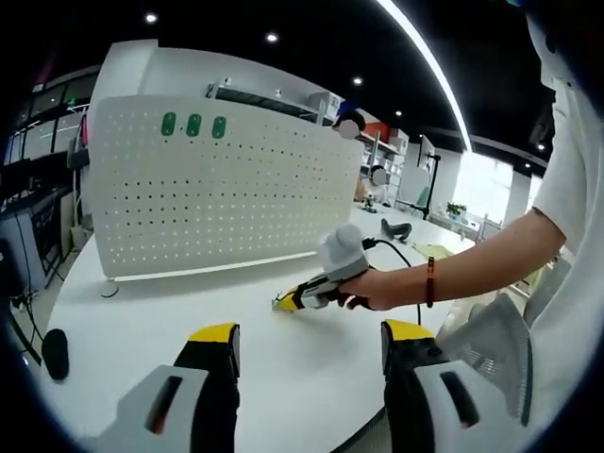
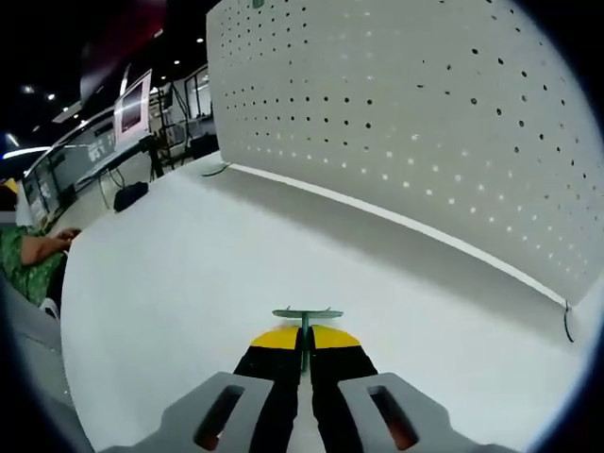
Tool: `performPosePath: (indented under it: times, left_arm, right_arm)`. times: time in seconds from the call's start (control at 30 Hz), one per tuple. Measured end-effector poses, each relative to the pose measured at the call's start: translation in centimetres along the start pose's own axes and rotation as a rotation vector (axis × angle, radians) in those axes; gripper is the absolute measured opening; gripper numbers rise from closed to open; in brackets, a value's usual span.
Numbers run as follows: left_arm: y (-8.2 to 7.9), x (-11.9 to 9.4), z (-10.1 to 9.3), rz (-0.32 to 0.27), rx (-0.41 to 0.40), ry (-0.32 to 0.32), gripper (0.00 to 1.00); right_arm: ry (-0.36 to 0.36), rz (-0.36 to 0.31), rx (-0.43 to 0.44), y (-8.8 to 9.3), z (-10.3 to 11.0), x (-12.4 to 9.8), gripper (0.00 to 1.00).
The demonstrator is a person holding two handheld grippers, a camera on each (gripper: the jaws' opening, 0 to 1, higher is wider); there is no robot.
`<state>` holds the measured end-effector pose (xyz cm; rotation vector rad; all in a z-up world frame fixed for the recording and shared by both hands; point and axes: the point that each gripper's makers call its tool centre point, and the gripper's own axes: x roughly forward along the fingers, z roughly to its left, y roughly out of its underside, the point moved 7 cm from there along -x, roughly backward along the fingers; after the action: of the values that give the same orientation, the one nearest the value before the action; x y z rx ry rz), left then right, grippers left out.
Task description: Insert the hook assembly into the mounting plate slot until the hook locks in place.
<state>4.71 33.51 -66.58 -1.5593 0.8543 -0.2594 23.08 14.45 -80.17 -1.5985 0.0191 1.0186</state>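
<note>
A white pegboard mounting plate (image 1: 217,189) stands upright on the white table (image 1: 170,311), with three green pieces (image 1: 193,125) fixed near its top left. In the right gripper view my right gripper (image 2: 304,332) is shut on a thin green hook assembly (image 2: 305,313), whose T-shaped end pokes past the yellow tips. It hangs low over the table, apart from the pegboard (image 2: 425,123). My left gripper (image 1: 311,335) is open and holds nothing. Beyond it, a hand holds the right gripper (image 1: 283,304) in front of the board.
A black object (image 1: 55,354) lies at the table's left edge, and a cable loop (image 1: 109,288) sits by the board's foot. A person's arm (image 1: 472,269) reaches in from the right. Desks and screens (image 2: 123,123) stand beyond the table.
</note>
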Motion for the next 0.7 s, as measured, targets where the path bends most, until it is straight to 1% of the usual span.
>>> performPosePath:
  times: [0.07,0.33,0.47,0.7]
  left_arm:
    - [0.0,0.0,0.0,-0.002,-0.002,0.003,0.62]
    - [0.0,-0.1,-0.3,-0.012,0.001,0.011,0.61]
    - [-0.1,-0.2,-0.3,-0.022,0.000,0.013,0.61]
    - [-0.2,-0.1,-0.6,-0.029,0.003,0.024,0.61]
  right_arm:
    - [0.005,-0.010,-0.012,-0.4,0.0,-0.2,0.02]
    - [-0.001,-0.053,0.037,-1.2,0.5,-1.1,0.02]
    - [-0.015,-0.068,0.066,-1.4,0.8,-1.5,0.02]
    - [-0.028,-0.079,0.090,-1.5,1.7,-2.2,0.02]
